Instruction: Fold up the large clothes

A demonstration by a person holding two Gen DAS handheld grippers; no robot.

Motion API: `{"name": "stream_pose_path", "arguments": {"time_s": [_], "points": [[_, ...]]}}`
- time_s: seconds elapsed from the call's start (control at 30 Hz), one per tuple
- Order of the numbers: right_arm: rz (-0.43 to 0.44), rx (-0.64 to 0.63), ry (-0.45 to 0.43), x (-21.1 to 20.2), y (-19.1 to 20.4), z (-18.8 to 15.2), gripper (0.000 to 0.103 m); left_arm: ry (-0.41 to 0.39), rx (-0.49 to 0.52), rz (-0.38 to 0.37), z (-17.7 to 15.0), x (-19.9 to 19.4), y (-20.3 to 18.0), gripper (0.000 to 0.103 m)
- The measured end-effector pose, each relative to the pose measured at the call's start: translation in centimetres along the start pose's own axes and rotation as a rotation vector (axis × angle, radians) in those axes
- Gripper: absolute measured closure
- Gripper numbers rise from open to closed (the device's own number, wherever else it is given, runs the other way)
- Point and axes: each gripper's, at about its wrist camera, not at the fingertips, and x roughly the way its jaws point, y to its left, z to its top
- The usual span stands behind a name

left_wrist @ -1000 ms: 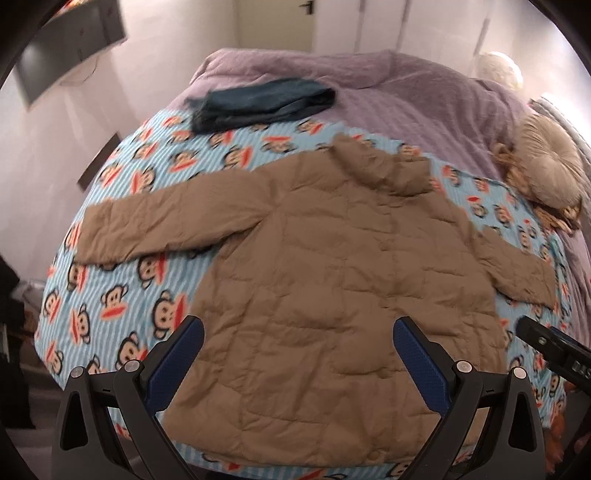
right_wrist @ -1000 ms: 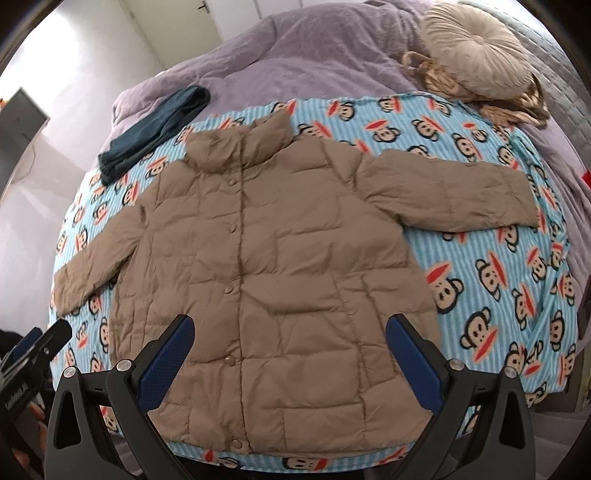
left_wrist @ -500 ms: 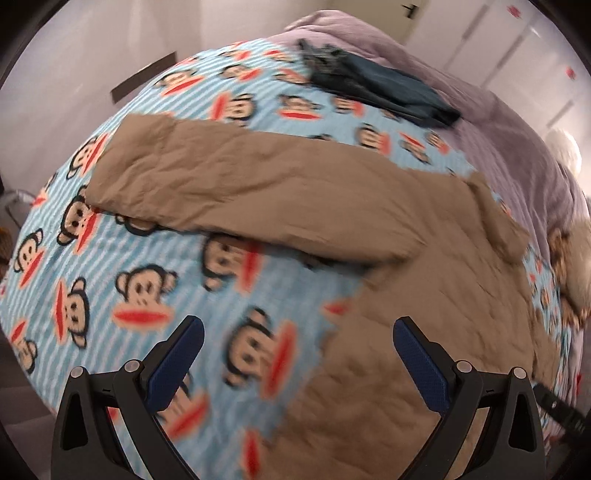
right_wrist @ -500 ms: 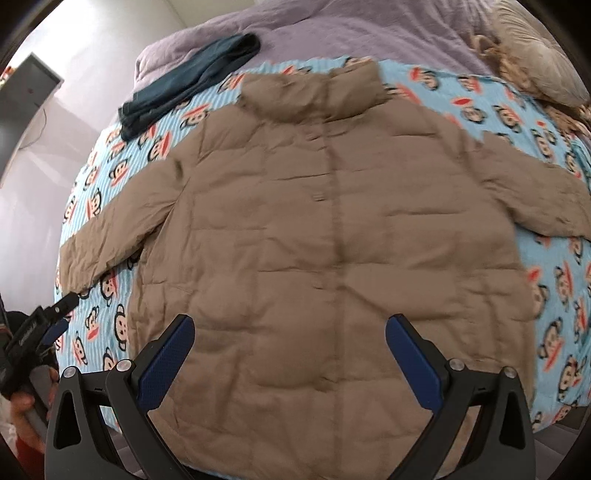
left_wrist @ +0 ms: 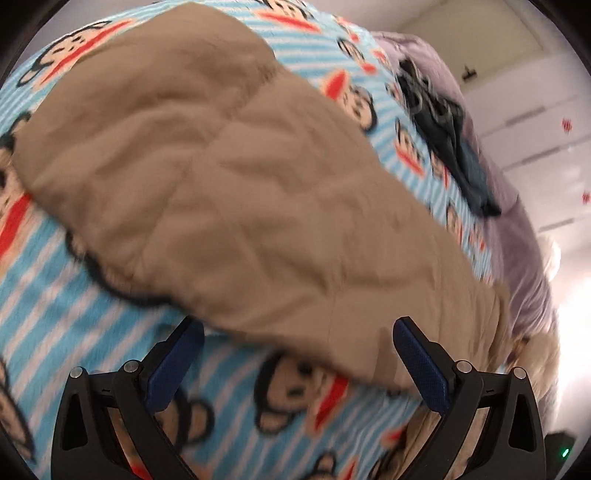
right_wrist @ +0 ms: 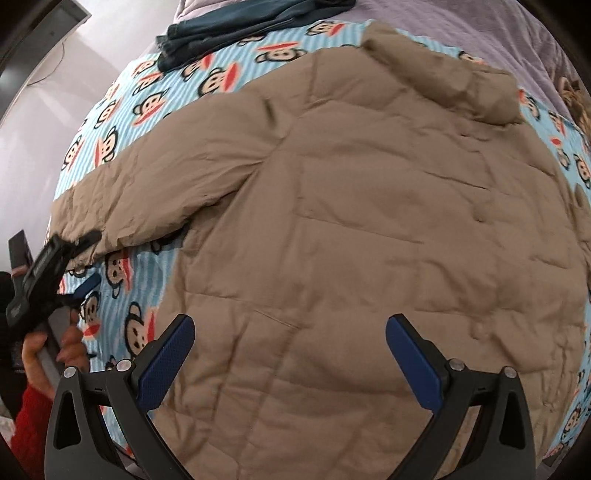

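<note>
A tan quilted jacket (right_wrist: pixel 369 221) lies spread flat, front up, on a monkey-print blanket (right_wrist: pixel 122 122). In the left wrist view its left sleeve (left_wrist: pixel 240 184) fills the frame, blurred. My left gripper (left_wrist: pixel 299 354) is open, with the sleeve's near edge just ahead of the fingertips. The right wrist view shows that left gripper (right_wrist: pixel 90 260) at the sleeve cuff, held by a hand (right_wrist: pixel 37 354) in a red sleeve. My right gripper (right_wrist: pixel 290 350) is open and hovers over the lower body of the jacket, holding nothing.
A folded dark blue garment (right_wrist: pixel 240 22) lies on the blanket's far edge, also seen in the left wrist view (left_wrist: pixel 443 140). A purple bedspread (right_wrist: pixel 461 26) covers the far half of the bed. A fringed throw (right_wrist: pixel 576 96) shows at the right edge.
My left gripper has swung left and dropped close to the jacket's left sleeve. My right gripper has come lower over the jacket's body. Both stay open.
</note>
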Motion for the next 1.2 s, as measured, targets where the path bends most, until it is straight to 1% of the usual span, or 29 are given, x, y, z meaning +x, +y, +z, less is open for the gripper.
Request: {"name": "stream_pose_path", "arguments": {"time_s": [0.13,0.2,0.23,0.27,0.3,0.33,0.37,0.4,0.5,0.53,0.57,0.6,0.63,0.67,0.73,0.8,0.93,1.0,1.1,1.17,1.2], "points": [[0.002,-0.007,-0.014,1.0,1.3,0.5,0.000,-0.083,-0.029,-0.023,1.7,0.0,-0.6,0.001],[0.003,-0.004,-0.026,1.3,1.7,1.0,0.000,-0.128,-0.037,-0.016,2.6,-0.2,-0.6,0.002],[0.005,-0.003,-0.035,1.4,1.9,1.3,0.000,-0.149,-0.040,-0.008,3.0,-0.3,-0.8,0.018],[0.006,-0.002,-0.044,1.5,2.1,1.7,0.000,-0.161,-0.034,0.002,3.4,-0.3,-0.8,0.052],[0.008,-0.002,-0.055,1.7,2.3,2.1,0.000,-0.148,-0.017,-0.003,4.0,0.0,-0.9,0.072],[0.012,-0.002,-0.065,1.8,2.5,2.6,0.000,-0.119,-0.002,-0.029,4.6,0.5,-0.9,0.098],[0.016,0.000,-0.074,1.9,2.6,3.1,0.000,-0.120,-0.002,-0.046,4.9,0.5,-0.8,0.098],[0.023,0.007,-0.085,2.0,2.7,3.6,0.000,-0.127,0.008,-0.046,5.1,0.1,-0.7,0.098],[0.046,0.043,-0.126,2.2,2.9,5.4,0.001,-0.173,0.093,-0.047,5.5,-1.7,-2.4,0.098],[0.061,0.055,-0.143,2.1,2.8,5.8,0.007,-0.187,0.117,-0.054,5.7,-2.2,-3.0,0.098],[0.077,0.066,-0.160,2.2,2.7,6.3,0.026,-0.203,0.145,-0.064,5.8,-3.1,-3.7,0.098],[0.091,0.073,-0.170,2.4,2.7,6.9,0.041,-0.214,0.162,-0.069,5.7,-3.7,-4.2,0.098],[0.105,0.079,-0.161,3.0,2.8,7.4,0.073,-0.231,0.189,-0.076,5.7,-4.5,-4.9,0.098],[0.137,0.092,-0.140,3.8,2.7,8.0,0.093,-0.242,0.206,-0.080,5.5,-5.1,-5.5,0.098],[0.194,0.114,-0.127,5.1,2.6,8.6,0.094,-0.265,0.243,-0.094,5.3,-6.3,-6.9,0.098],[0.224,0.106,-0.117,6.5,3.0,9.0,0.095,-0.279,0.289,-0.114,4.7,-7.3,-8.6,0.098],[0.240,0.102,-0.077,9.4,3.5,9.2,0.095,-0.283,0.417,-0.142,2.5,-8.7,-13.0,0.098],[0.248,0.102,-0.050,10.4,3.2,9.4,0.095,-0.277,0.480,-0.170,1.0,-8.9,-15.8,0.098],[0.296,0.094,-0.018,10.5,2.7,9.9,0.095,-0.253,0.572,-0.226,-1.5,-8.6,-20.7,0.098],[0.347,0.090,-0.004,9.6,1.7,10.0,0.095,-0.217,0.644,-0.268,-3.6,-8.0,-24.4,0.098],[0.364,0.100,-0.011,8.7,0.8,9.8,0.095,-0.206,0.676,-0.278,-4.6,-7.8,-25.7,0.098]]}}
